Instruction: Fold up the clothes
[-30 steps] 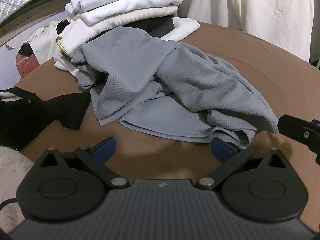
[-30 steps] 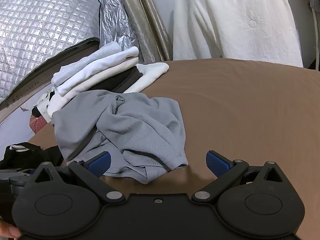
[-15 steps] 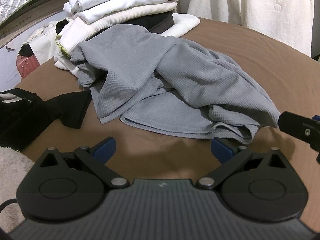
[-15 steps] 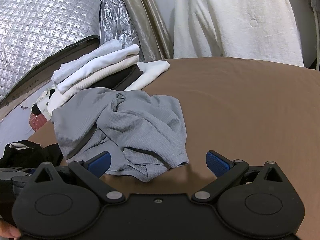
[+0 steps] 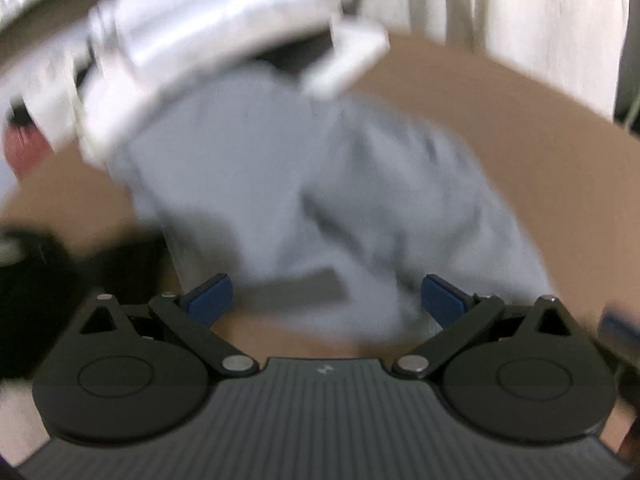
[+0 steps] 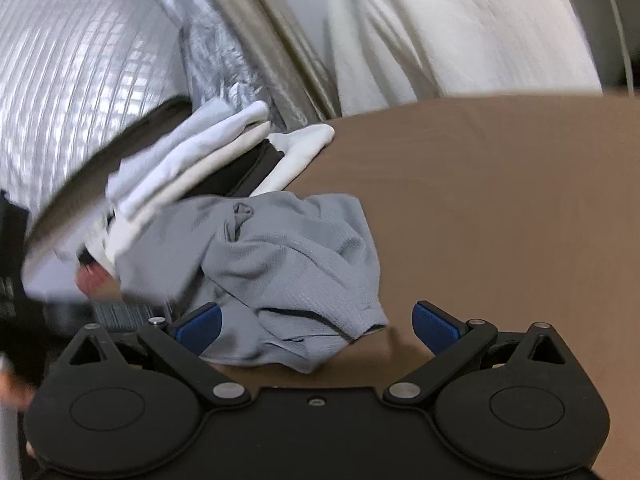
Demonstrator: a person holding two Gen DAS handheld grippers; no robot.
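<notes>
Gaping L tongs [image 5: 325, 294] over crumpled grey garment [image 5: 320, 184].

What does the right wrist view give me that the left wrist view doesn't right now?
Only the right wrist view shows the quilted silver sheet behind the folded stack, and it is sharp enough to show the weave of the grey garment. Only the left wrist view, heavily blurred, shows a black garment at its left edge. Both show the crumpled grey garment on the brown surface, the folded stack behind it, white cloth hanging at the back, and an open gripper: right gripper, left gripper.
</notes>
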